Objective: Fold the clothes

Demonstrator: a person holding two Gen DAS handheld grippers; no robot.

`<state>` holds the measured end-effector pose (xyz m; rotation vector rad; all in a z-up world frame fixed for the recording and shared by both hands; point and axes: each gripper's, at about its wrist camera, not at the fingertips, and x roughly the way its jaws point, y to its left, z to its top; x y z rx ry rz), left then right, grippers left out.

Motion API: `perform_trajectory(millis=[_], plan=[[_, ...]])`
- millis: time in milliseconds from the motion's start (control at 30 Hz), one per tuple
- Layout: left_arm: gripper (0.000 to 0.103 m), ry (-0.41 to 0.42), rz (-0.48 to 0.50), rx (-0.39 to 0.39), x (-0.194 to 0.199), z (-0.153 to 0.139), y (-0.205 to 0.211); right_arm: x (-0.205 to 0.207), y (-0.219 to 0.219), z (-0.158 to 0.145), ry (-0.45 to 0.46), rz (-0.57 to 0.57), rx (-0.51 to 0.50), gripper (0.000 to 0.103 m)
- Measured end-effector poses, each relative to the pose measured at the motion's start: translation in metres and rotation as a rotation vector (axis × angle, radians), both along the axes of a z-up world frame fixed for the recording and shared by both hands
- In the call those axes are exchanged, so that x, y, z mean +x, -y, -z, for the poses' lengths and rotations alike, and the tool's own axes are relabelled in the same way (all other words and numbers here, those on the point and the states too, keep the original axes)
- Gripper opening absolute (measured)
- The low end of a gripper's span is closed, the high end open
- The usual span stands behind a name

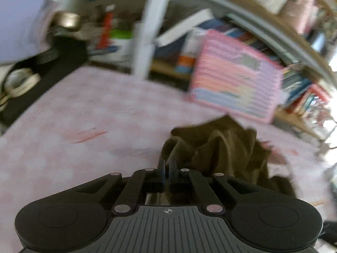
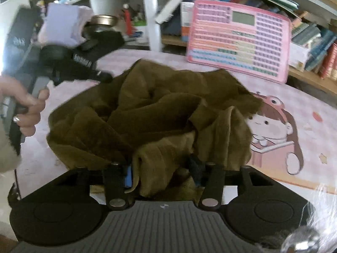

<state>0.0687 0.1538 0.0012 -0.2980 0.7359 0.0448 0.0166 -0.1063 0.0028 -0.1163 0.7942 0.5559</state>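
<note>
On the pink-patterned surface (image 1: 88, 113), seen from the left wrist, the left tongs (image 1: 167, 168) have their two blue-padded fingers drawn almost together with only a sliver of gap, and a thin edge of the olive-brown garment (image 1: 223, 154) appears to be pinched between them, though motion blur makes the grip hard to confirm. From that pinch the cloth trails away forward and to the right in raised folds, lying bunched on the surface just short of a pink toy keyboard (image 1: 236, 80) that leans against a cluttered bookshelf (image 1: 303, 97); a white post (image 1: 147, 29) stands behind the surface. From the right wrist, the garment (image 2: 160, 109) fills the middle of the view as a crumpled heap with its longer spread running left to right, ridges of fabric rising toward the camera. The right tongs (image 2: 163, 174) stand wide apart, a thick fold of cloth lying between the fingers without being squeezed. At the left, a hand (image 2: 27, 105) grips the left tongs (image 2: 105, 77), whose tip meets the heap's far left edge. Beside the heap on the right, a cartoon girl (image 2: 271, 124) is printed on the surface (image 2: 316, 147), and the toy keyboard (image 2: 238, 40) leans beyond.
</note>
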Motion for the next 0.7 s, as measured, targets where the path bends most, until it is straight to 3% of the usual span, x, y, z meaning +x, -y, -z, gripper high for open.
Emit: perform_trajectory(millis=[267, 500, 700], plan=[[0.007, -0.081, -0.033, -0.026, -0.022, 0.036, -0.015, -0.008, 0.039, -0.013, -0.028, 0.162, 0.081, 0.061], [0.012, 0.015, -0.010, -0.006, -0.033, 0.015, -0.019, -0.014, 0.078, -0.018, -0.019, 0.363, 0.084, 0.062], [0.012, 0.062, 0.142, -0.051, -0.049, 0.010, 0.000, -0.008, 0.081, -0.010, -0.057, 0.390, 0.096, 0.062]])
